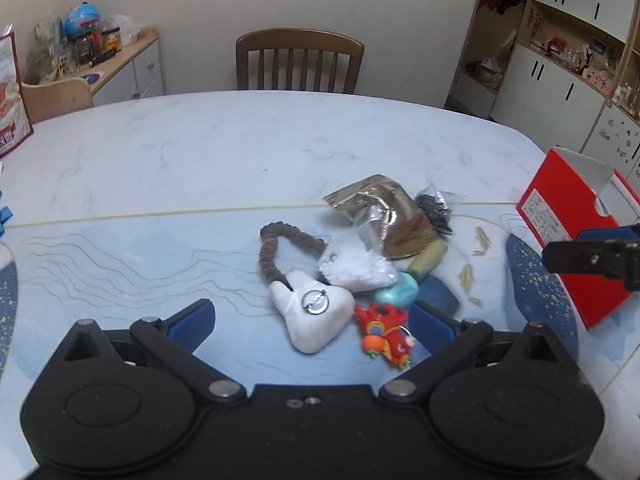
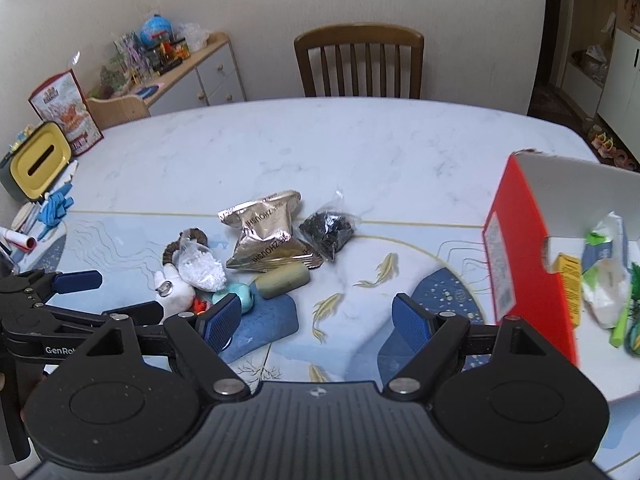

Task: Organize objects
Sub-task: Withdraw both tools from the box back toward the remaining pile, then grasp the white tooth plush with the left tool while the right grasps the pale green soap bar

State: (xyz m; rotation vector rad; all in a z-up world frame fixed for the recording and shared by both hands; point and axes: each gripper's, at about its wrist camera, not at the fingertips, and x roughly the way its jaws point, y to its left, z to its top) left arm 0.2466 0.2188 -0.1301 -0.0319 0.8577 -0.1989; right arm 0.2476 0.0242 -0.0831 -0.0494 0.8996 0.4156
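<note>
- The left gripper (image 1: 312,322) hovers low over the table (image 1: 200,168), its blue-padded fingers (image 1: 190,318) spread wide and holding nothing; a white tooth-shaped plush (image 1: 314,314) with a round metal pin back lies between them.
- Just right of the plush lies a small red and orange toy (image 1: 384,338), beside a teal egg-shaped object (image 1: 400,294).
- A brown scrunchie (image 1: 276,248) touches the plush's far side, and a clear bag of white crystals (image 1: 356,266) lies against it.
- Farther back in the pile are a gold foil packet (image 2: 270,234), a clear bag of dark tea leaves (image 2: 328,230) to its right, and an olive-green cylinder (image 2: 282,280) just near the packet.
- The right gripper (image 2: 318,320) is also wide open and empty, hovering over the fish-patterned mat (image 2: 352,280) right of the pile.
- A red cardboard box (image 2: 516,248) stands open at the right of the table, well apart from the pile, with wrappers and small packets inside.
- A wooden chair (image 1: 298,62) stands at the far side.
</note>
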